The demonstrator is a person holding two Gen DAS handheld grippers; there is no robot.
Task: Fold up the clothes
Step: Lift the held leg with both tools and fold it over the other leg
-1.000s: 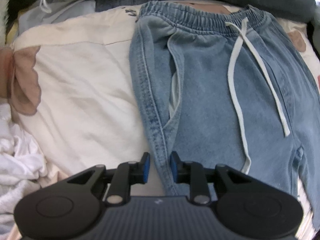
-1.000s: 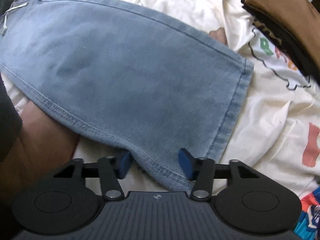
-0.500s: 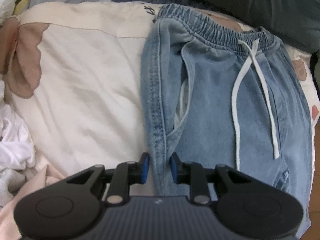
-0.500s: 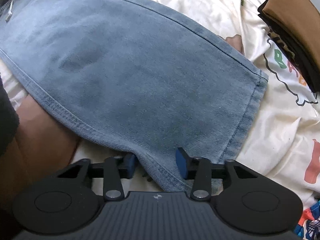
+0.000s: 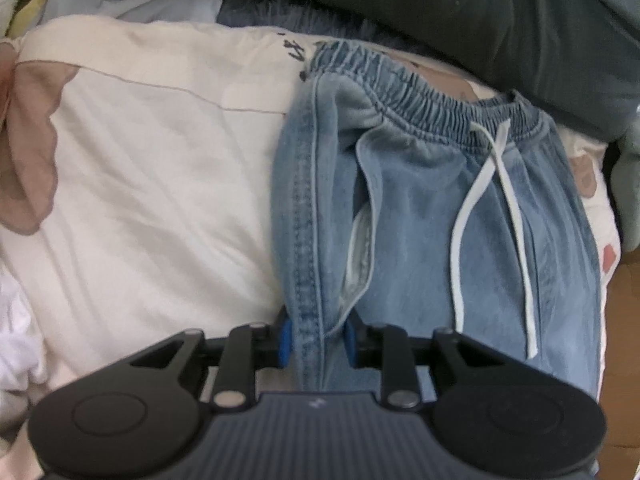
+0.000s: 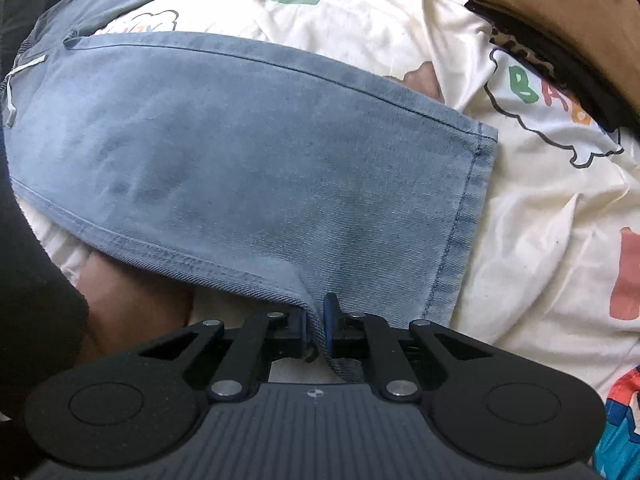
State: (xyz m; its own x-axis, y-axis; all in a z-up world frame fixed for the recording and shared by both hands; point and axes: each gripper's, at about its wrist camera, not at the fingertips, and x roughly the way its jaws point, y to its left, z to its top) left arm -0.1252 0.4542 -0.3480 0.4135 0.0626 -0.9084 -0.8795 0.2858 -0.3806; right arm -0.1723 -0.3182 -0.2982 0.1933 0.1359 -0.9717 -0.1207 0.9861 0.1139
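— On the bed, where did the jeans [image 5: 460, 216] lie?

— Flat across a cream printed sheet [image 6: 560, 216]. The elastic waistband [image 5: 424, 96] was at the far side of the left view, its white drawstring [image 5: 496, 216] trailing toward the near edge. The hem [image 6: 464, 216] showed at the right of the right view.

— And the grippers?

— The left gripper [image 5: 314, 338] had its blue pads pressed against the near side seam, just below the pocket opening, with a ridge of denim pinched between them. The right gripper [image 6: 316, 328] was nearly closed on the near edge of the leg, close to the hem, with the cloth caught between its pads.

— Which step would you call it?

— I judged it a two-point grab of the near long edge, fit for carrying that edge over. The legs seemed already stacked, since only one leg's width showed, though I couldn't be sure. The next move would call for lifting both ends evenly, so the denim didn't sag or twist.

— Anything hidden?

— The middle of the jeans fell between the two views. Both grips were partly covered by the gripper bodies, so how deep the cloth sat was unclear. A folded brown garment [image 6: 560, 8] was cut off at the far right, and white laundry [image 5: 16, 344] at the near left was too blurred to name.
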